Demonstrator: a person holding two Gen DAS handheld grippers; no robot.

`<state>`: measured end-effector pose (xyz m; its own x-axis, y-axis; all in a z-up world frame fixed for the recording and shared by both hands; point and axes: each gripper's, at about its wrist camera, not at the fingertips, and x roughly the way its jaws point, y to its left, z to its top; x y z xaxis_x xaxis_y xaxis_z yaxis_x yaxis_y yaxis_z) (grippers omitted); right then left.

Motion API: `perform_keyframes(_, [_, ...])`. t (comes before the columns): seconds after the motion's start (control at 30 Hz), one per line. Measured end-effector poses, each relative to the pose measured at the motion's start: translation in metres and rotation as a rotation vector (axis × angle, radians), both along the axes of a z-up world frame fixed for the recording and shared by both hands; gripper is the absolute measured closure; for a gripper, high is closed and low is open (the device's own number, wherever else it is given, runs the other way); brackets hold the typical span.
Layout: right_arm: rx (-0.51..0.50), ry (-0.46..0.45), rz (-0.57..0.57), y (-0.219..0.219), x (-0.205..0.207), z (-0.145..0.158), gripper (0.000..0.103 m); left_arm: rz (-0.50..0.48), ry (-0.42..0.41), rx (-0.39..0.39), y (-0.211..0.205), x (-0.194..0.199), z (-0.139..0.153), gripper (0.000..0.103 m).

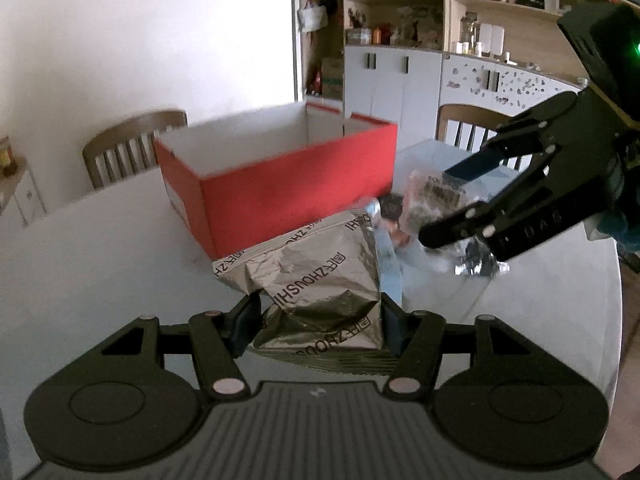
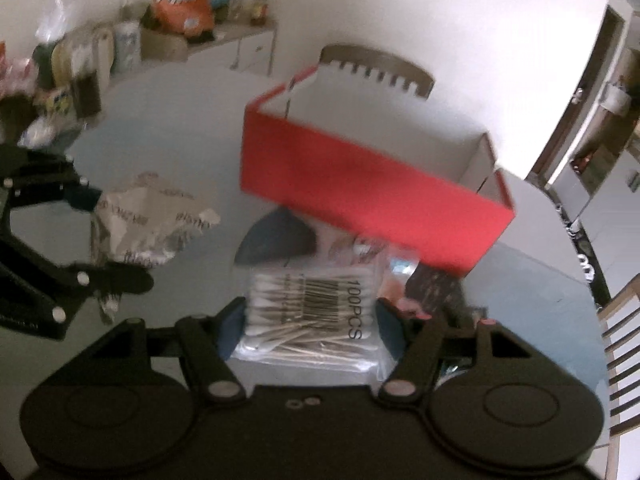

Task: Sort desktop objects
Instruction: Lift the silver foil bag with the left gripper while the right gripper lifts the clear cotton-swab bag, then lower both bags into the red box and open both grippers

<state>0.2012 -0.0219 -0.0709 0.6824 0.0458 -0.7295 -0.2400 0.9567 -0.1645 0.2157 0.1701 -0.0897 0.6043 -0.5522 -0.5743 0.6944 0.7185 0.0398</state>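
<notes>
Left gripper (image 1: 316,320) pinching foil bag (image 1: 320,272); right gripper (image 2: 310,320) pinching swab pack (image 2: 312,312). Both near red box (image 1: 280,188) on table (image 1: 100,248).

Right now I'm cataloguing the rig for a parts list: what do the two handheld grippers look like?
Both are matte black. The left gripper and right gripper each have two round housings, scissor-like linkage bars with silver pivot pins, and dark blue finger pads. The body between the housings is ribbed. A green light glows on the right one.
</notes>
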Motion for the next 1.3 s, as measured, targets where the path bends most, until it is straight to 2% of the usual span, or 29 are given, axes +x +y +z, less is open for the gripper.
perform_keyframes(0.2, [0.030,-0.073,-0.015,-0.009,0.018,0.032,0.035,0.004,-0.039,-0.004,-0.012,0.011,0.021,0.042])
perform_keyframes(0.63, [0.060,-0.124,0.074,-0.052,0.082,0.059,0.035,0.107,-0.082,0.009,-0.060,0.061,0.050,0.042])
perform_keyframes(1.07, [0.084,-0.120,0.110,-0.087,0.133,0.053,0.035,0.157,-0.074,0.034,-0.098,0.120,0.052,0.042])
perform_keyframes(1.3, [0.103,-0.094,0.101,-0.100,0.158,0.041,0.035,0.167,-0.039,0.051,-0.109,0.155,0.044,0.042])
